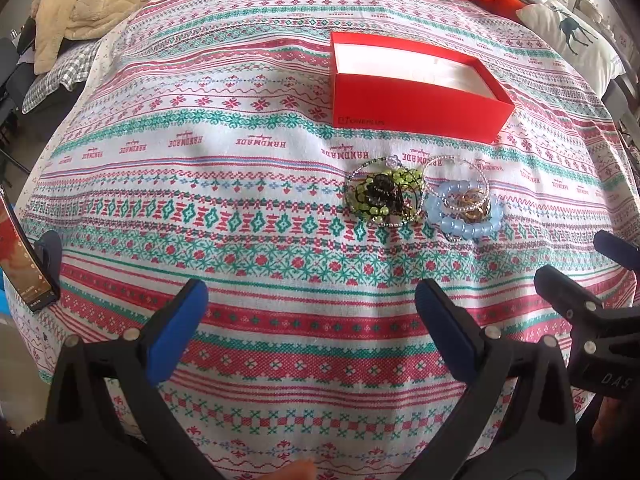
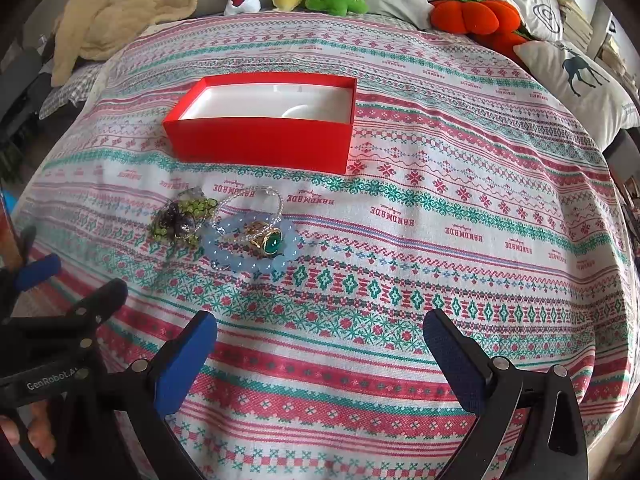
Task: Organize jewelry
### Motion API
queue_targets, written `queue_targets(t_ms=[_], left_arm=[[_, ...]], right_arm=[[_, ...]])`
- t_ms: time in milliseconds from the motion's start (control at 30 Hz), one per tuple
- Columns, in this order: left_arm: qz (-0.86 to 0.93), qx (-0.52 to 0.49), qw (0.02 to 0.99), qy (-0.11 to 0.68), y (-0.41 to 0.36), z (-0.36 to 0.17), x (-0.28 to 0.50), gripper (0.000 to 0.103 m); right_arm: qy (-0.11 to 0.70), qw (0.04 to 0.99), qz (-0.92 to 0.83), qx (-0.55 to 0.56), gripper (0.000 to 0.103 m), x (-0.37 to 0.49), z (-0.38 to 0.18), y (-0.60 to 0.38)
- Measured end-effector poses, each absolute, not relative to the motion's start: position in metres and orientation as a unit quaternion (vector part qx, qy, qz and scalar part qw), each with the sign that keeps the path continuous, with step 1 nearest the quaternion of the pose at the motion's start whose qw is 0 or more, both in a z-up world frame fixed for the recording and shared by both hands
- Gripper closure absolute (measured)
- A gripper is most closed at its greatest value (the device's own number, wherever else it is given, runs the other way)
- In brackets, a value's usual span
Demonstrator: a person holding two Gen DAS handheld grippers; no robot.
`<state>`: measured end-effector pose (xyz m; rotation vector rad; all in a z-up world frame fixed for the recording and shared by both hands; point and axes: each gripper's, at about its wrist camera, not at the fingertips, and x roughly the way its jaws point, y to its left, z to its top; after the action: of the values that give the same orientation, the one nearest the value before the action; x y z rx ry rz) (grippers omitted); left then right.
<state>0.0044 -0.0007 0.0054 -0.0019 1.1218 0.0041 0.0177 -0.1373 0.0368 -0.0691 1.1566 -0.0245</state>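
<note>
Jewelry, left wrist view: a heap of green and black bead strands (image 1: 382, 196) lies touching a pale blue bead bracelet (image 1: 464, 216) on the patterned pink, green and white woven cloth (image 1: 240, 208).
Box, left wrist view: the open red cardboard box with a white lining (image 1: 416, 92) stands just behind the jewelry.
Left gripper (image 1: 311, 312): blue-padded fingers spread wide, holding nothing, near the jewelry.
Jewelry, right wrist view: a gold ring with a green stone (image 2: 269, 239) rests inside the blue bracelet; a thin silver bead bracelet (image 2: 250, 206) overlaps it.
Right gripper (image 2: 320, 346): fingers spread wide, holding nothing.
Background: an orange plush pumpkin (image 2: 476, 16) beyond the cloth.
</note>
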Motion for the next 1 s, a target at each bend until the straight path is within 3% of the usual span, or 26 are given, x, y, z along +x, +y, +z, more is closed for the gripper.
queue_targets(t_ms=[1000], left_arm=[[0.001,-0.002,0.848,0.531,-0.0014,0.0062,0.0016,0.0]], right_arm=[[0.546,0.837,-0.012,-0.033,0.0,0.0154,0.0337,-0.1334]])
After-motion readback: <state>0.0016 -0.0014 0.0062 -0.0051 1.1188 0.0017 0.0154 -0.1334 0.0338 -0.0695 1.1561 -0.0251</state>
